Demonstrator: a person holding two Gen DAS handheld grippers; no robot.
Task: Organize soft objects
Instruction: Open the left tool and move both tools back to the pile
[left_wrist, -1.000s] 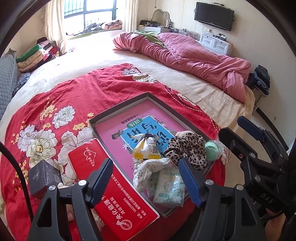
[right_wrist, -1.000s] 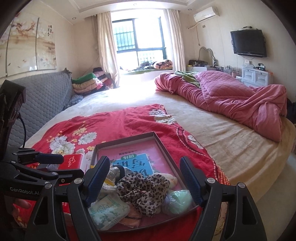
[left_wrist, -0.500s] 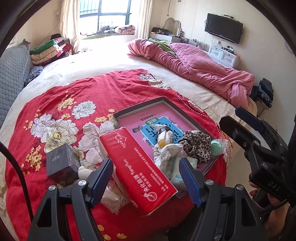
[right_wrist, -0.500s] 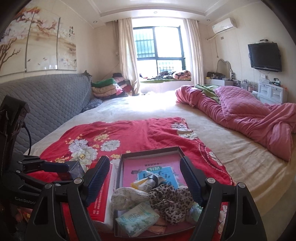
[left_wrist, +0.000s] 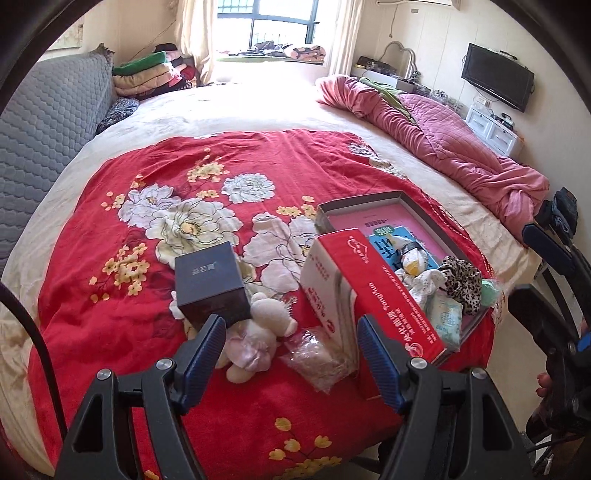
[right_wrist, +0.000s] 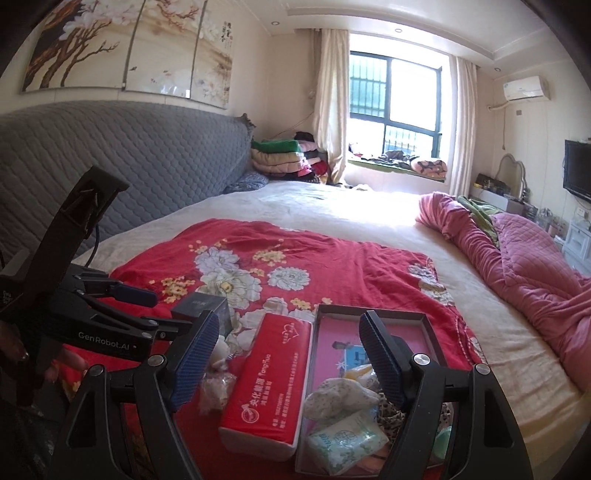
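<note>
A shallow grey tray (left_wrist: 432, 221) (right_wrist: 371, 312) lies on the red floral blanket and holds several soft items: a leopard scrunchie (left_wrist: 463, 282), a tissue pack (left_wrist: 445, 317) (right_wrist: 345, 437), a patterned cloth (right_wrist: 340, 397) and a green ball (left_wrist: 489, 291). A red tissue package (left_wrist: 373, 291) (right_wrist: 271, 380) lies left of the tray. A white plush toy (left_wrist: 258, 330) and a clear bag (left_wrist: 317, 356) lie in front of my left gripper (left_wrist: 291, 350), which is open and empty. My right gripper (right_wrist: 288, 354) is open and empty above the tray and package.
A dark blue box (left_wrist: 210, 282) (right_wrist: 201, 308) stands beside the plush. A pink quilt (left_wrist: 443, 147) lies bunched at the bed's right side. A grey padded headboard (right_wrist: 110, 162) is on the left. The bed edge drops off beyond the tray at the right.
Both views have swung left and tilted up. The plush toy, clear bag and dark box have come into the left wrist view. Both grippers stay open.
</note>
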